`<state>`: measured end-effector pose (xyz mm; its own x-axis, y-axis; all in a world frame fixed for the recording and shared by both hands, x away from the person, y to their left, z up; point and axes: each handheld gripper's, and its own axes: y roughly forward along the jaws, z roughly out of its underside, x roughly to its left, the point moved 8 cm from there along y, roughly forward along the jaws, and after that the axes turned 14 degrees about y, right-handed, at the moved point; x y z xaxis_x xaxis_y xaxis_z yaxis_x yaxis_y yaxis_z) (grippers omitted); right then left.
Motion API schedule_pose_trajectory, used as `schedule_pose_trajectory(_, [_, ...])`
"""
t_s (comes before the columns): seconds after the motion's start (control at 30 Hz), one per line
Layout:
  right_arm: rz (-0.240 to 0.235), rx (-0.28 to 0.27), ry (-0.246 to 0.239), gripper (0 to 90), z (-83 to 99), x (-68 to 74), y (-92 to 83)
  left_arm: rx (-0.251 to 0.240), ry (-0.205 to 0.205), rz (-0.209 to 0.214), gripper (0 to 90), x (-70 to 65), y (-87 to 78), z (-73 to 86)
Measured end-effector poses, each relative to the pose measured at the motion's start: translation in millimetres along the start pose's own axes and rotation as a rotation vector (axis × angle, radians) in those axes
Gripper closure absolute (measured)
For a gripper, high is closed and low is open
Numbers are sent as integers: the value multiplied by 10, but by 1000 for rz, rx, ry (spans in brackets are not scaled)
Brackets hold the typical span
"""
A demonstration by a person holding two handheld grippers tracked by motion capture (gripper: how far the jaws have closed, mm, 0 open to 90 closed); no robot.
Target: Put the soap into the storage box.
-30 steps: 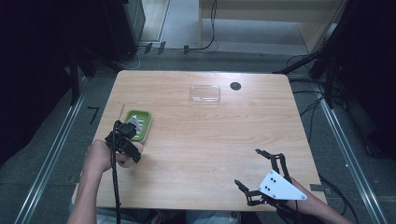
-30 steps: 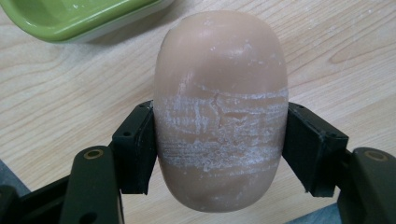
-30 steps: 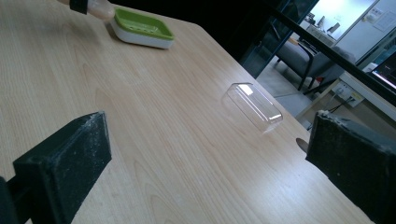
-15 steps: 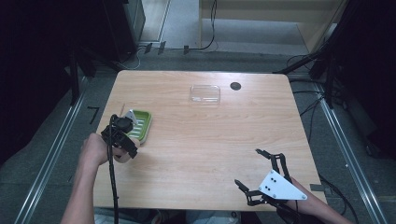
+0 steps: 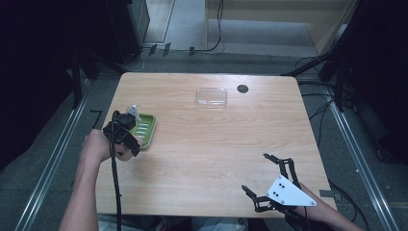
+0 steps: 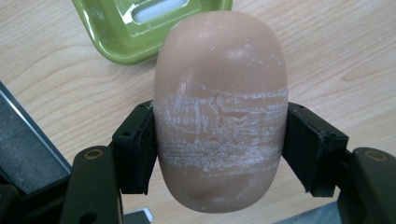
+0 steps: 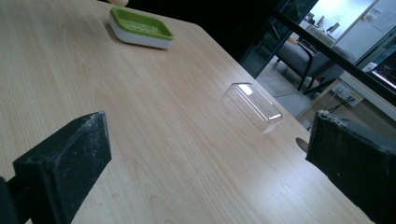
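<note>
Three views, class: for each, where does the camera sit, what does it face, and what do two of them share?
High view: above the table, looking down; both forearms, left hand-held gripper, right hand-held gripper.
Left gripper view: on that gripper, facing the clamped soap bar.
Right gripper view: between open jaws, across the table.
Shared: green soap dish and clear lid, high and right.

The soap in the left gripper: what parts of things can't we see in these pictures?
- Soap: in the left gripper view its underside faces away, and the pads cover its flanks.
- Green soap dish: the top edge of that view cuts it off, and the soap hides part.
- Left gripper: in the high view too small to show the grip.
- Clear lid: too small in the high view for detail.
</note>
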<state>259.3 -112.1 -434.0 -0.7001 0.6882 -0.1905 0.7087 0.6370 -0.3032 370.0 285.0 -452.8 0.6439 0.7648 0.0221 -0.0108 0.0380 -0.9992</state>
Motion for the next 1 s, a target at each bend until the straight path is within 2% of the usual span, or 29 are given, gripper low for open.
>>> schedule_pose_trajectory(0.13, [0,-2,4,0,0,0,0,1,3,3,334,35,5,-37])
schedule_pose_trajectory(0.63, [-1,-4,2,0,-1,-3,2,7,-44,5,334,289,-43,-151])
schedule_pose_trajectory(1.0, [-1,-3,6,0,1,-4,-1,29,-51,13,334,373,-53,-260])
